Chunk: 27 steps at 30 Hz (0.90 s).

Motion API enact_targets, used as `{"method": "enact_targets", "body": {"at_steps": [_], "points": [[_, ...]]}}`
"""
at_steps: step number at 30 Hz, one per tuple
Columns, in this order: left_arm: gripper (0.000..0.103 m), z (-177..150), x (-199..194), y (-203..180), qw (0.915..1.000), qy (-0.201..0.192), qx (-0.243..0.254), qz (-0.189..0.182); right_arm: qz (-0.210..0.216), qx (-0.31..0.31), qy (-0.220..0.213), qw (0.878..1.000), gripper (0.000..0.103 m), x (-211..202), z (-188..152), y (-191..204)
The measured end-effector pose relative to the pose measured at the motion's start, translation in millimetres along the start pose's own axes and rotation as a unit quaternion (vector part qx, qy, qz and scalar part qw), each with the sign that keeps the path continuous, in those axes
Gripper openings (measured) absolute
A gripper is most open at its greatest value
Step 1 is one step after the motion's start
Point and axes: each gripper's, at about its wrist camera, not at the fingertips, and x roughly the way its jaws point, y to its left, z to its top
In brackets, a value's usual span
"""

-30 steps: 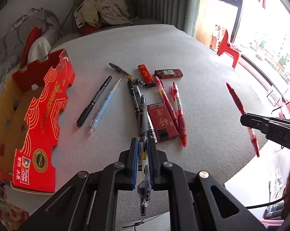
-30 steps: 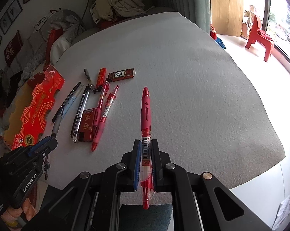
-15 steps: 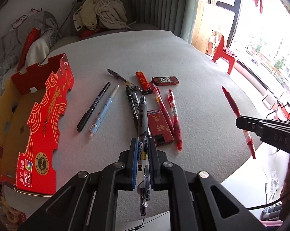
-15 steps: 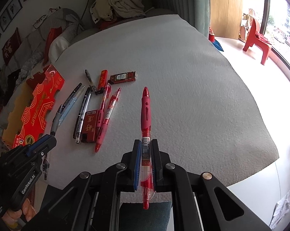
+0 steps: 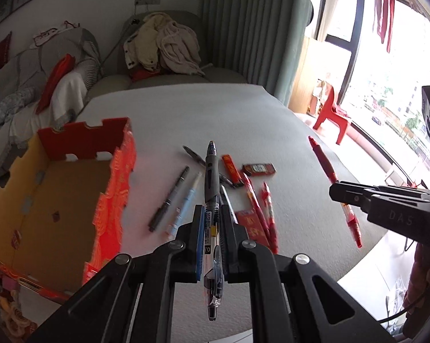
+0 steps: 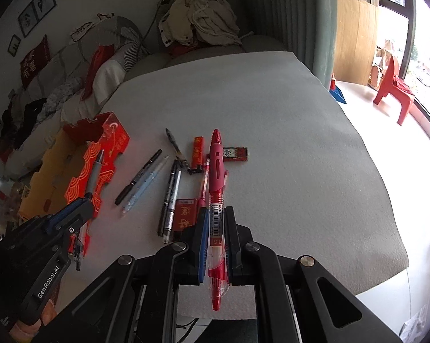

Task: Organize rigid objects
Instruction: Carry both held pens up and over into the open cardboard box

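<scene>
We see a black pen (image 5: 211,200) and a red pen (image 6: 216,188) raised off the table (image 6: 286,157); other pens (image 6: 169,200) lie scattered toward its left edge.

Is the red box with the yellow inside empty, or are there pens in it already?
Looks empty. The left wrist view shows the box open on top with only bare yellow floor, though its nearest corner is hidden.

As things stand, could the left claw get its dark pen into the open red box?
Probably yes. The left claw, shut on the dark pen, hangs above the table right beside the red box, whose top is open, and nothing stands between them.
</scene>
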Motion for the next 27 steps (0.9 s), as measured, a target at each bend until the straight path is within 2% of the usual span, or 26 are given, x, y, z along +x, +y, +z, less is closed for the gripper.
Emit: {"method": "enact_targets", "body": {"at_steps": [11, 19, 27], "points": [[0.011, 2, -12, 46, 0.9992, -0.014, -0.033, 0.017, 0.038, -0.047, -0.002, 0.998, 0.011, 14, 14, 74], [0.011, 6, -16, 56, 0.9987, -0.025, -0.041, 0.019, 0.043, -0.044, 0.000, 0.998, 0.011, 18, 18, 86], [0.011, 9, -22, 78, 0.9969, -0.032, -0.059, 0.040, 0.067, -0.051, -0.001, 0.996, 0.011, 19, 25, 104]]}}
